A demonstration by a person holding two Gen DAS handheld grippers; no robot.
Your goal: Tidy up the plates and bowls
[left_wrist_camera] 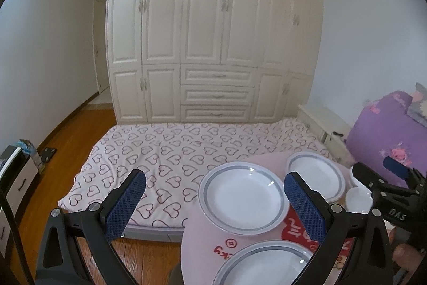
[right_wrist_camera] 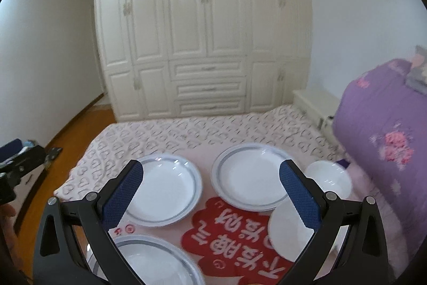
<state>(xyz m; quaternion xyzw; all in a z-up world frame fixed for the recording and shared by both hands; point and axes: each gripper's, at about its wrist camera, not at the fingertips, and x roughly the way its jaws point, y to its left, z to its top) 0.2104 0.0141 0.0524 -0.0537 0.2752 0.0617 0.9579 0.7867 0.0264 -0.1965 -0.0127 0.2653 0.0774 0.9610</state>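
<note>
Three white plates with grey rims lie on a pink table with a red print [right_wrist_camera: 229, 237]: a left plate [right_wrist_camera: 165, 191], a far plate [right_wrist_camera: 250, 175] and a near plate [right_wrist_camera: 149, 261]. Two white bowls sit at the right: a far bowl [right_wrist_camera: 331, 178] and a near bowl [right_wrist_camera: 288, 229]. My right gripper [right_wrist_camera: 210, 199] is open and empty above the table, between the plates. My left gripper [left_wrist_camera: 213, 202] is open and empty, over the table's left edge by the left plate [left_wrist_camera: 242, 199]. The far plate [left_wrist_camera: 316, 174], the near plate [left_wrist_camera: 264, 263] and a bowl [left_wrist_camera: 357, 196] also show there.
A bed with a heart-print sheet [left_wrist_camera: 173, 151] lies beyond the table. A purple quilt [right_wrist_camera: 384, 140] is piled at the right. A white wardrobe [left_wrist_camera: 213, 31] fills the back wall. Wooden floor [left_wrist_camera: 61, 151] and a cabinet [left_wrist_camera: 13, 178] are at the left.
</note>
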